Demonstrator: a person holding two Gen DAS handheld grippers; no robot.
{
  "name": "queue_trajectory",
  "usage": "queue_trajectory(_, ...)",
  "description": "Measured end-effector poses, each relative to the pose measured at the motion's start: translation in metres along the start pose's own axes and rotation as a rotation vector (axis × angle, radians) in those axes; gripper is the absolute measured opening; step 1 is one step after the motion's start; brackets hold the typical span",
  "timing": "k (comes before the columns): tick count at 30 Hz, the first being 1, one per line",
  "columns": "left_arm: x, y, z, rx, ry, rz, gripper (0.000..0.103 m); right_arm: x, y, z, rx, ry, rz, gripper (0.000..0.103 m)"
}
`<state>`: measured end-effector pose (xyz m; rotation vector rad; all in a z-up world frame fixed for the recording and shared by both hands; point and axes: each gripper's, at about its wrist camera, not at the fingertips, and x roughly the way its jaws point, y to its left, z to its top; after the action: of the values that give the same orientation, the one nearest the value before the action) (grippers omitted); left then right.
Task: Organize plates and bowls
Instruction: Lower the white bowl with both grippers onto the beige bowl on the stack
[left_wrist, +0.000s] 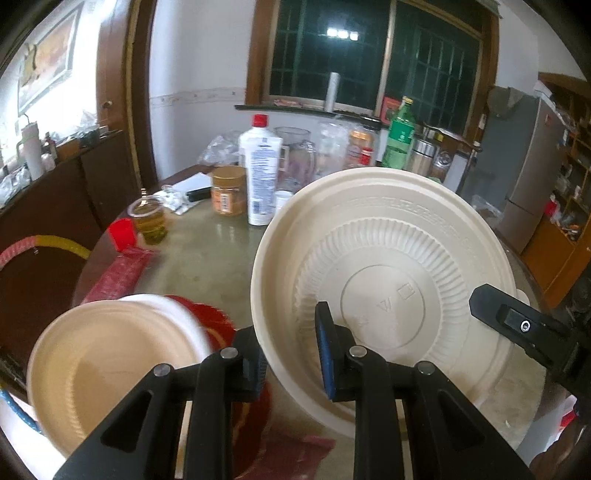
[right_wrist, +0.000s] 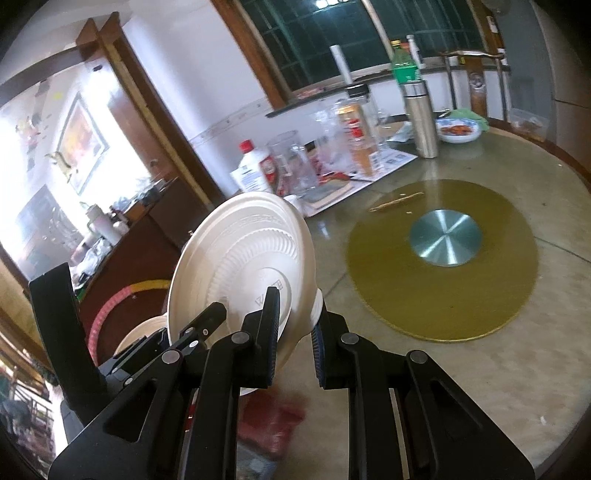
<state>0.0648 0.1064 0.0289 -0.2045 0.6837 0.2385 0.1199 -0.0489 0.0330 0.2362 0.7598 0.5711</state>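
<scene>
plate (left_wrist: 384, 280), cream and ribbed, is held tilted on edge above the desk (left_wrist: 207, 266), underside toward the left camera. left fingers (left_wrist: 258, 354) clamp its lower rim; right fingers (right_wrist: 271, 332) clamp it too. bowls (left_wrist: 110, 362) sit stacked at lower left, blurred.

A tilted plate (left_wrist: 384, 280) stands over the desk's (left_wrist: 207, 266) near edge, a bowl (left_wrist: 110, 365) beside it; bottles (left_wrist: 260, 170) crowd the far edge.
</scene>
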Motion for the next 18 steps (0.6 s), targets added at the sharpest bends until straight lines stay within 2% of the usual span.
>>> queue_trajectory(18, -0.033, 0.072, -0.003, -0.056, -0.031, 0.106, 0.024, 0.02, 0.071, -0.013, -0.091, 0.069, 0.124, 0.016)
